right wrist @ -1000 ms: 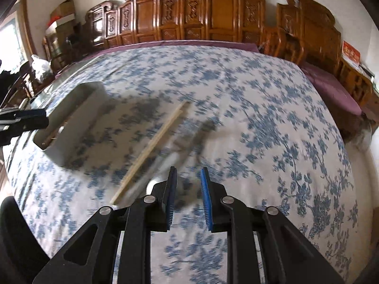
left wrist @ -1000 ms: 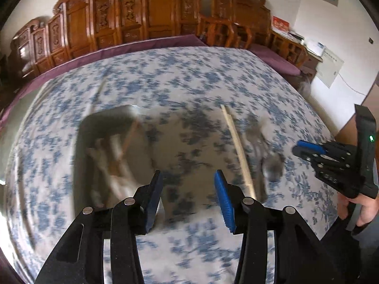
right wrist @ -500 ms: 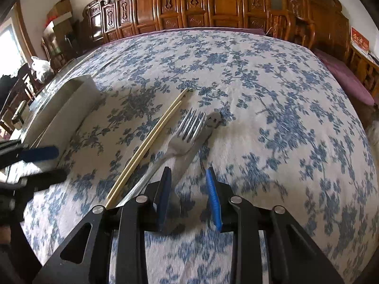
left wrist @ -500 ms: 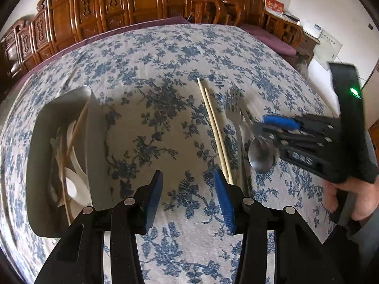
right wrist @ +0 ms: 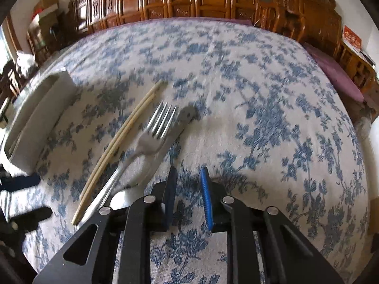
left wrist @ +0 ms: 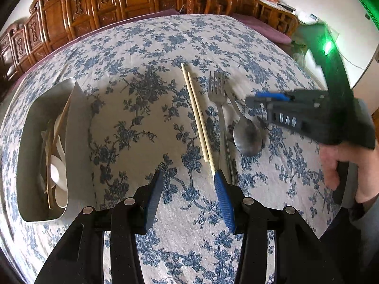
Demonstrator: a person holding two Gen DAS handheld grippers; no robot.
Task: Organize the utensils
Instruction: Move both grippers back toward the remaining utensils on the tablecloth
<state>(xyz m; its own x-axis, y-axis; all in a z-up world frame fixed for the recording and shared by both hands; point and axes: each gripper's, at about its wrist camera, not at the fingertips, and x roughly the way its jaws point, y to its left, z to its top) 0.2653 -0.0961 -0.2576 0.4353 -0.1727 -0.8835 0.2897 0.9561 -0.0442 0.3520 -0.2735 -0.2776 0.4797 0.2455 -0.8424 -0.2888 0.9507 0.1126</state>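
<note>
- Since a second ago both views have dropped closer to the table (left wrist: 146, 47); the right gripper (left wrist: 265, 99) has come in from the far right and now hangs just right of the spoon.
- Landmark: the chopsticks (left wrist: 197, 116), a pale pair lying side by side on the blue-flowered cloth.
- Fork (left wrist: 216, 90) lies just right of the chopsticks, tines pointing away from the camera, handle running back toward the left gripper.
- Spoon (left wrist: 246, 137) lies right of the fork, bowl toward the camera, its thin handle angling toward the fork's tines. Whether the two touch, cannot tell.
- Metal tray (left wrist: 78, 127) sits well left of the chopsticks; white spoons and more sticks already lie inside it.
- Left gripper (left wrist: 189, 194): fingers wide apart, empty, hovering at the near end of the chopsticks, its right finger over their tips.
- Right gripper in its own view (right wrist: 188, 198): fingers a narrow gap apart, nothing between them, near the fork's handle.
- Handling, as judged: fork and spoon are stiff, smooth metal, likely slippery and lying flat on soft cloth, so a pinch across the narrow handle should hold better than on the bowl or tines.
- Chopsticks look light, thin and prone to roll apart; take both together near mid-length.
- Task reads as partly done: three kinds remain outside the tray.
</note>
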